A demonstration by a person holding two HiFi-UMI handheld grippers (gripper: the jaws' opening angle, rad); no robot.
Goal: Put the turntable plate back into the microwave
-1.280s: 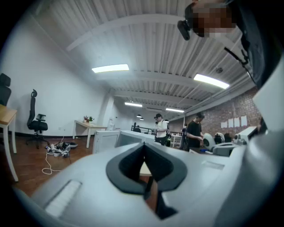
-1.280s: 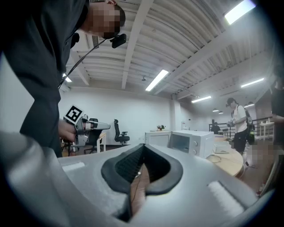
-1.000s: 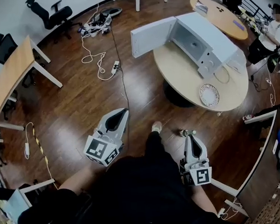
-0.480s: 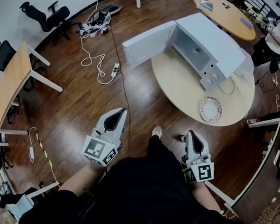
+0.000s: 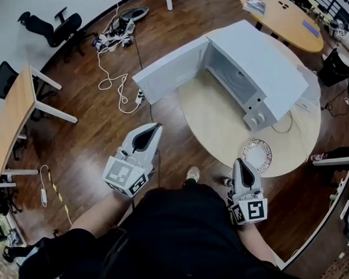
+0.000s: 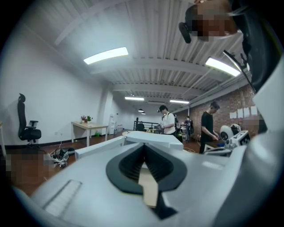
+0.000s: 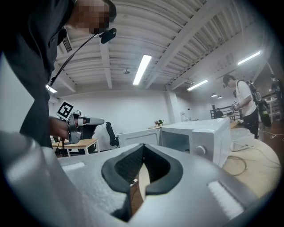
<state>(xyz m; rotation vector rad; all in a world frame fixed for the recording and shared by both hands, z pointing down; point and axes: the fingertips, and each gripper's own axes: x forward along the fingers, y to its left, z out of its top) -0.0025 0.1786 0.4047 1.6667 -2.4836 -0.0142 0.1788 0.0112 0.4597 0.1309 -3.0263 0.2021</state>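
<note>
The white microwave (image 5: 264, 67) stands on a round pale table (image 5: 214, 119) with its door (image 5: 171, 78) swung wide open to the left and its cavity facing me. The patterned turntable plate (image 5: 256, 155) lies flat on the table near its front edge, right of the microwave's front. My right gripper (image 5: 241, 163) is shut and empty, its tip just short of the plate. My left gripper (image 5: 154, 129) is also shut and empty, over the floor below the open door. The microwave (image 7: 195, 142) shows beyond the right gripper (image 7: 143, 145), and the door and body (image 6: 146, 138) show beyond the left gripper (image 6: 143, 145).
A wooden desk (image 5: 12, 109) and office chairs (image 5: 46, 23) stand at the left. Cables and a power strip (image 5: 118, 75) lie on the floor. A second round table (image 5: 279, 14) is at the back right. A cord (image 5: 298, 109) lies beside the microwave. People (image 6: 208, 128) stand further off.
The table, microwave and plate have come nearer and lower in the head view as the person walked forward. Both grippers travelled along and stayed shut; the right tip now reaches the table's edge.
</note>
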